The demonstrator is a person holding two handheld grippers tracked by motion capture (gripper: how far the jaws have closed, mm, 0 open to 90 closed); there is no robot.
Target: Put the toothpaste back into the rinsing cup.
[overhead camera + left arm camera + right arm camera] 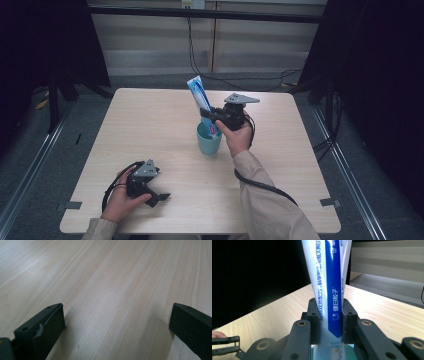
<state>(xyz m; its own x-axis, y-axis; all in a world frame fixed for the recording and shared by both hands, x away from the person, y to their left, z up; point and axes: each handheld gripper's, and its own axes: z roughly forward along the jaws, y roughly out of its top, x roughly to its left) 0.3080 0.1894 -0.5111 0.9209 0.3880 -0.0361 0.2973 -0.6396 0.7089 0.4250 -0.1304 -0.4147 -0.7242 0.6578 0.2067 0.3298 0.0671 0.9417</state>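
Two grippers are at work over a pale wooden counter (150, 125). In the high view the right gripper (208, 114), held in the person's right hand (239, 136), is clamped on a white and blue toothpaste tube (198, 97) just above a teal cup (208, 139). The tube stands nearly upright, leaning a little to the left at its top, and its lower end sits inside the cup. The cup stands near the middle of the counter, slightly toward the far side.

The right gripper view looks along the jaws, which press on both sides of the tube (329, 290); blue lettering runs along the tube's length, and the cup's teal rim (350, 353) peeks out just below the jaws.

In the high view the left gripper (159, 195) rests low at the near left of the counter, in the person's left hand (122, 200), well apart from the cup. The left gripper view shows its jaws standing wide apart with nothing but bare wood (112, 290) between them. A black cable (262, 185) trails from the right gripper along the beige sleeve (270, 205).
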